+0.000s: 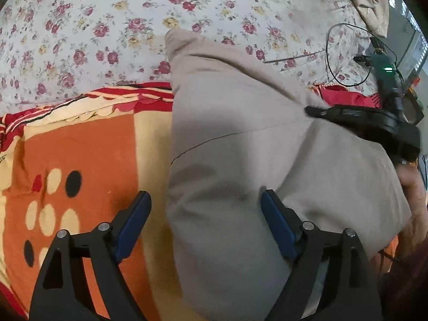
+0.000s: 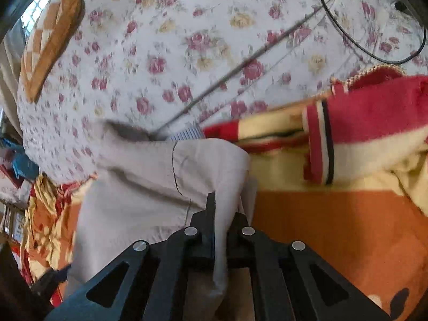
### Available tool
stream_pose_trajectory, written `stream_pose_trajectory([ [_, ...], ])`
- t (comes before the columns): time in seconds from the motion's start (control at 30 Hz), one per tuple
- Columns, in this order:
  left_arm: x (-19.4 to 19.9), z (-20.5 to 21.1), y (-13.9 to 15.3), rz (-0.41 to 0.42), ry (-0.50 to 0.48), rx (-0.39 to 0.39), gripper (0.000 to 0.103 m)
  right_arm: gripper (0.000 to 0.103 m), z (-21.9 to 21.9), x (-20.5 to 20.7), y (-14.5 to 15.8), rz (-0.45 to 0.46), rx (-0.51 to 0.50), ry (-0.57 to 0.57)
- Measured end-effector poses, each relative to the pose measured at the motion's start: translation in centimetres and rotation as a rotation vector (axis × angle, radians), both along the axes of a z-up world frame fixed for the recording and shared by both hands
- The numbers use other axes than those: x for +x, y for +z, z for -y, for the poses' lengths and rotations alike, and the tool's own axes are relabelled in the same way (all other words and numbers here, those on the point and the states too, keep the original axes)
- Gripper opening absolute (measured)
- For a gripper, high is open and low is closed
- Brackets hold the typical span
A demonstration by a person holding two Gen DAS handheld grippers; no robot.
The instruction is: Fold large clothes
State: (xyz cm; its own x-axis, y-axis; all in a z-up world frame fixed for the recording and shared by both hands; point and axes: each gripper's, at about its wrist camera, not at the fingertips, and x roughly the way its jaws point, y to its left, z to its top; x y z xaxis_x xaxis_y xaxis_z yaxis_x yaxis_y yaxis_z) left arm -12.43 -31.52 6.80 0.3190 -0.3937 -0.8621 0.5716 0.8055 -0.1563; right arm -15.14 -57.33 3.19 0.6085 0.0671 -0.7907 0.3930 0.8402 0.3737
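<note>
Beige garment lies partly folded on an orange patterned blanket over a floral bedsheet. Right tool is clamped on a raised fold of the garment at its edge. Left tool stands wide, straddling the garment's left edge, gripping nothing.

Left claw spread wide, right claw pinched closed

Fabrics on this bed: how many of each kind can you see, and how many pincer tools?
Grey garment: 1
Orange blanket: 1
Floral sheet: 1
Patchwork pillow: 1
Pincer tools: 2, left gripper open, right gripper shut on the garment
Total: 6
</note>
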Motion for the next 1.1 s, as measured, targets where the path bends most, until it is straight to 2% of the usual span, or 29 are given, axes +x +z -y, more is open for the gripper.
stream_pose_trajectory([
  [0.07,0.1,-1.0,1.2,0.006,0.015,-0.006,0.084,0.024,-0.1,-1.2,2.3,0.012,-0.041,-0.004],
  [0.13,-0.4,-2.5,2.3,0.038,0.018,-0.025,0.084,0.05,-0.4,-3.4,5.1,0.042,-0.041,0.01],
  [0.17,-0.9,-3.3,2.7,0.057,0.012,-0.032,0.084,0.067,-0.6,-5.0,6.2,0.065,-0.019,0.03],
  [0.2,-1.5,-4.2,2.9,0.071,0.001,-0.036,0.084,0.074,-0.9,-6.4,7.0,0.087,-0.003,0.045],
  [0.27,-3.0,-6.0,2.9,0.075,-0.029,-0.059,0.085,0.075,-2.5,-9.2,8.6,0.138,0.023,0.094],
  [0.37,-5.3,-7.7,2.6,0.083,-0.079,-0.081,0.085,0.076,-5.2,-12.5,9.8,0.165,0.06,0.192],
  [0.5,-7.6,-7.6,1.7,0.041,-0.122,-0.073,0.084,0.078,-7.2,-12.9,8.3,0.139,0.107,0.235],
  [0.53,-8.1,-7.3,1.3,0.02,-0.132,-0.075,0.084,0.077,-7.6,-12.5,7.5,0.112,0.116,0.236],
  [0.57,-8.5,-7.1,1.3,0.009,-0.135,-0.082,0.084,0.072,-7.8,-12.2,7.0,0.101,0.121,0.233],
  [0.6,-8.9,-6.8,1.1,0.001,-0.135,-0.091,0.084,0.044,-8.1,-12.0,6.4,0.104,0.138,0.234],
  [0.67,-8.9,-5.8,0.9,0.013,-0.094,-0.063,0.084,0.003,-8.3,-11.5,5.6,0.103,0.144,0.249],
  [0.73,-8.2,-4.8,0.7,0.043,-0.032,-0.054,0.084,0.003,-8.5,-11.9,5.9,0.12,0.135,0.249],
  [0.83,-6.5,-3.4,-0.1,0.057,0.056,0.008,0.084,0.002,-7.3,-13.2,8.1,0.231,0.186,0.203],
  [0.93,-5.8,-4.8,-0.1,0.012,0.111,-0.035,0.084,0.002,-6.0,-14.2,9.7,0.299,0.212,0.159],
  [1.03,-6.5,-6.8,-0.7,0.045,0.081,-0.018,0.086,0.002,-6.0,-14.5,9.0,0.233,0.145,0.162],
  [1.1,-6.5,-7.6,-2.2,0.016,0.078,0.001,0.086,0.002,-6.7,-14.3,6.4,0.126,0.11,0.184],
])
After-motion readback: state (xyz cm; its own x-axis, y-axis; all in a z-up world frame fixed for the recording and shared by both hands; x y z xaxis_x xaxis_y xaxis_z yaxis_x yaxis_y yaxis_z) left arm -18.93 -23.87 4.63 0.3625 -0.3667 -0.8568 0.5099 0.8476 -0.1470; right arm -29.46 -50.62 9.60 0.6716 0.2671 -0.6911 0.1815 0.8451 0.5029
